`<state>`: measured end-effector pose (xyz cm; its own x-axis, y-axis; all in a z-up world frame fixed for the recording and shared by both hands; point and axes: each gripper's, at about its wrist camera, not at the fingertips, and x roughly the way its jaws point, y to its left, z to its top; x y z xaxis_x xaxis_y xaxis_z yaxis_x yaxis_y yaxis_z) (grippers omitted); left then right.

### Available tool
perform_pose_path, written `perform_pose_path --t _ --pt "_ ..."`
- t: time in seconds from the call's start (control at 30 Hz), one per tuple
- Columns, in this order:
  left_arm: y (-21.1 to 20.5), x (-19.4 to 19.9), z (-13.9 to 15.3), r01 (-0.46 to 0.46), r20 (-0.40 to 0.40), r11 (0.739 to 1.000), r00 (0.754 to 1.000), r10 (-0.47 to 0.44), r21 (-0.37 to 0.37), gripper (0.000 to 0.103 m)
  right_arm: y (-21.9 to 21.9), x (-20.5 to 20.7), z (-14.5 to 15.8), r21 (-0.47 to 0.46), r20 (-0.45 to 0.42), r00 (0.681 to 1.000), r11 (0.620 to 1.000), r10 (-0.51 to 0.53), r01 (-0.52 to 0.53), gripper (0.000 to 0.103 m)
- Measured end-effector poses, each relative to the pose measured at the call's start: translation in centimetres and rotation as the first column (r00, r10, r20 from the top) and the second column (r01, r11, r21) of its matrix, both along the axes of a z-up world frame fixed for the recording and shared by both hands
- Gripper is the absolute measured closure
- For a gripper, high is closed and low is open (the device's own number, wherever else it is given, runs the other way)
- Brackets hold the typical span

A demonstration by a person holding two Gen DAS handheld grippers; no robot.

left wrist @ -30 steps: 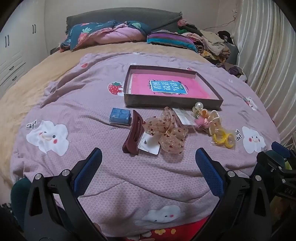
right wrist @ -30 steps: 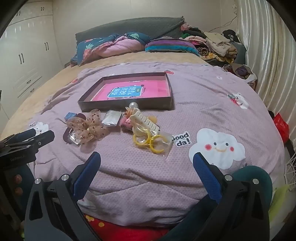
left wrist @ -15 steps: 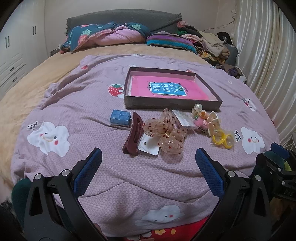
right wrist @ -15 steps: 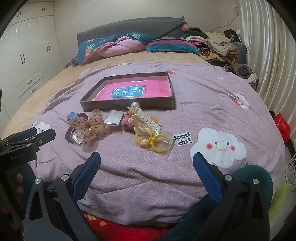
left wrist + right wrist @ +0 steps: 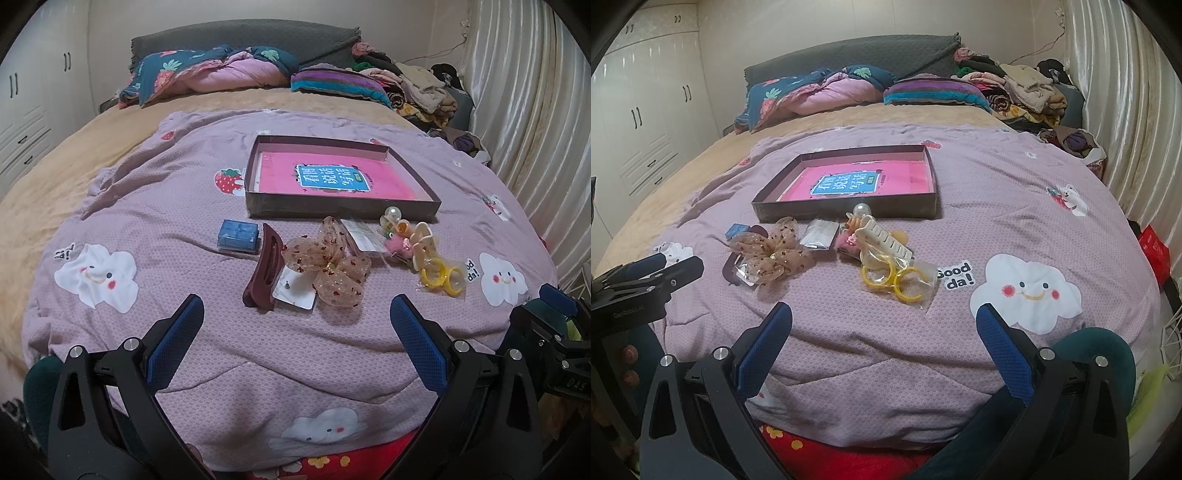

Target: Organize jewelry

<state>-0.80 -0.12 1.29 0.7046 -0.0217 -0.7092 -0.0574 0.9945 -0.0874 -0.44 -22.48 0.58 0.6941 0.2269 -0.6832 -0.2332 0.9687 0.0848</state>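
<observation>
Both grippers were wide open and held nothing. The left gripper (image 5: 295,325) and the right gripper (image 5: 884,328) hung low over the near edge of the bed, well back from the jewelry.

The jewelry lay in a loose row on the purple blanket (image 5: 177,184), just in front of the tray (image 5: 258,177). From left to right there was a blue box (image 5: 237,235), a dark red clip (image 5: 265,264), a spotted bow (image 5: 327,264), a small packet (image 5: 364,238), a cream clip (image 5: 884,236) and two yellow rings (image 5: 897,278) in a clear bag. The tray held only a pink book (image 5: 332,178). No jewelry was in it yet.

So the job looked like it was only starting: nothing was picked up. The next move would likely be to reach forward to one piece, close on it, and carry it over the tray wall. The bow and the dark red clip touched, so a pick there would need care not to drag both
</observation>
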Motion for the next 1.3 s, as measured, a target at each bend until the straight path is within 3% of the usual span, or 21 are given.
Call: perform_pose_path --t 0.7,1.1,1.3 --pt "-0.5 -0.3 0.2 0.016 0.001 1.0 1.0 -0.016 -0.003 0.008 -0.1 -0.1 0.4 0.008 0.006 1.0 1.0 0.003 -0.003 0.004" --pt "-1.8 1.4 -0.1 0.084 -0.019 0.995 0.996 -0.085 -0.049 0.008 -1.1 1.1 0.7 -0.003 0.021 1.0 1.0 -0.016 0.016 0.004" --pt "-2.0 3.3 -1.2 0.117 -0.082 0.99 0.989 -0.123 -0.079 0.008 -1.9 2.0 0.4 -0.022 0.018 0.999 0.999 -0.029 0.029 0.004"
